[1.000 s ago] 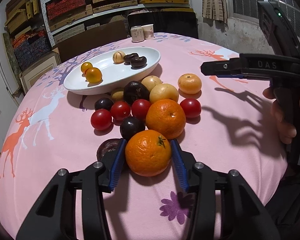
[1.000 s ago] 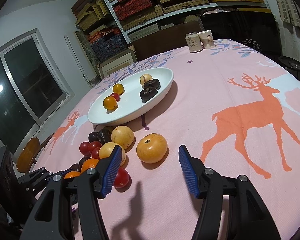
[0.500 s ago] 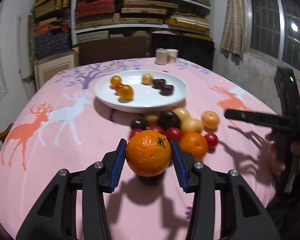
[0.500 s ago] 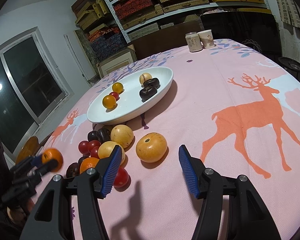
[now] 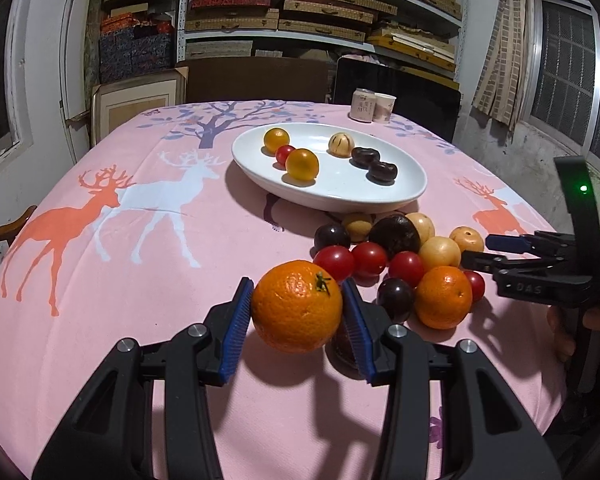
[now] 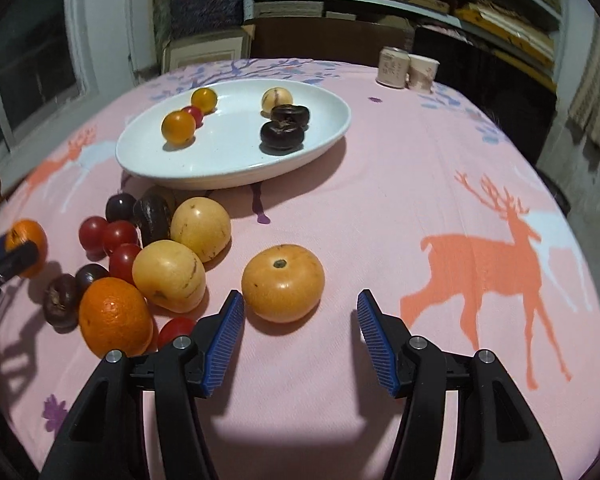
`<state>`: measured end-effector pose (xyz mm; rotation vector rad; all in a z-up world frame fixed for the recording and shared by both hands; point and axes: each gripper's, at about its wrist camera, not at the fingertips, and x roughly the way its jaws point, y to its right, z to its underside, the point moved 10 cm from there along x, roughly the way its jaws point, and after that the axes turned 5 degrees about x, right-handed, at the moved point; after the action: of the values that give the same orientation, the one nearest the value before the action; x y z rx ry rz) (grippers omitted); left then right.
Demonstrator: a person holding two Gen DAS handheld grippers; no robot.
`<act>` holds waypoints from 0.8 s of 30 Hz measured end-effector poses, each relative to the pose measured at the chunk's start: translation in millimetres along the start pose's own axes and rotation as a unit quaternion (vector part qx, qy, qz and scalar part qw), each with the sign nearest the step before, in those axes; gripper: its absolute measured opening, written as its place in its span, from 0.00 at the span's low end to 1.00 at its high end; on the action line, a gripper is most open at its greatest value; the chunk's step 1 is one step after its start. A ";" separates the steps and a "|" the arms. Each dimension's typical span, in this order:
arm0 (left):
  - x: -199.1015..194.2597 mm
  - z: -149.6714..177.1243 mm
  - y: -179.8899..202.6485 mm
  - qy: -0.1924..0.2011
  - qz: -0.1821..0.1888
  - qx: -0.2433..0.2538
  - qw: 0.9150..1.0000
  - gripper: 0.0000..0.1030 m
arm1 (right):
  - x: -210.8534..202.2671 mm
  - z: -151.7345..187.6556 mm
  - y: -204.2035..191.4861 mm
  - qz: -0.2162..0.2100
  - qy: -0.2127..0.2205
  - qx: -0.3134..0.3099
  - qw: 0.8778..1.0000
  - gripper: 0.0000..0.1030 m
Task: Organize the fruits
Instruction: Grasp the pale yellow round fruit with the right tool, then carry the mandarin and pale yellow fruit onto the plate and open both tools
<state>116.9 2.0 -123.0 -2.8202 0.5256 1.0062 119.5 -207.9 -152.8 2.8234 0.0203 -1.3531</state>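
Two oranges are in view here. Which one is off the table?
The orange clamped between the left gripper fingers, stem showing on top, casting a shadow below. The other orange rests on the tablecloth among the cherry tomatoes.

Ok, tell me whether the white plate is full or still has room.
Still has room: the white plate holds only six small fruits, with bare white across its middle and front.
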 end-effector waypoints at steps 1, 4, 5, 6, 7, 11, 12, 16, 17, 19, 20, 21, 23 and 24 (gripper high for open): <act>0.2 0.1 -0.1 0.000 0.000 0.000 1.000 0.43 | 1.6 -1.4 -3.2 0.006 -0.001 -0.011 1.000 0.58; 0.0 0.2 -0.3 0.000 0.003 -0.002 1.000 0.43 | 3.5 -8.2 -9.2 0.021 0.003 -0.034 0.999 0.58; -0.1 0.4 -0.2 0.000 0.003 -0.003 1.000 0.43 | 3.4 -9.7 -10.6 0.024 0.004 -0.037 0.999 0.58; -0.3 0.1 -0.1 0.001 0.004 -0.003 1.000 0.43 | 3.1 -10.6 -11.8 0.026 0.005 -0.040 0.999 0.58; 0.0 -0.1 0.4 0.000 0.004 -0.002 1.000 0.43 | 2.7 -11.2 -11.9 0.028 0.006 -0.041 0.999 0.58; 0.5 -0.1 2.8 0.000 0.005 0.001 1.000 0.43 | 2.6 -11.9 -9.2 0.033 0.004 -0.036 0.999 0.58; 0.9 0.0 2.8 0.000 0.005 0.002 1.000 0.43 | 3.3 -11.5 -8.0 0.032 0.003 -0.032 0.999 0.56; 1.3 0.6 3.1 -0.002 0.005 0.001 1.000 0.43 | 7.2 -11.6 -7.1 0.026 -0.003 -0.027 0.999 0.43; 1.2 0.7 3.0 -0.002 0.004 0.001 1.000 0.43 | 6.8 -11.3 -7.2 0.027 -0.003 -0.028 0.999 0.43; 1.4 1.4 2.6 -0.003 0.004 0.001 1.000 0.43 | 6.5 -10.8 -7.1 0.025 -0.003 -0.026 0.999 0.42; 1.5 1.4 2.5 -0.003 0.004 0.001 1.000 0.43 | 6.5 -10.8 -6.8 0.023 -0.003 -0.024 0.999 0.42; 1.8 1.5 2.4 -0.003 0.005 0.000 1.000 0.43 | 6.3 -10.6 -6.5 0.021 -0.003 -0.022 1.000 0.42; 1.9 1.5 2.2 -0.004 0.004 0.001 1.000 0.43 | 6.5 -10.8 -6.1 0.018 -0.003 -0.020 1.000 0.42; 2.6 1.7 2.3 -0.004 0.005 0.001 1.000 0.43 | 6.4 -10.8 -6.1 0.017 -0.003 -0.018 1.000 0.42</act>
<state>117.0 -0.5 -125.9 -2.8128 0.5387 1.0186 131.8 -201.6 -151.1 2.7767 -0.0032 -1.3391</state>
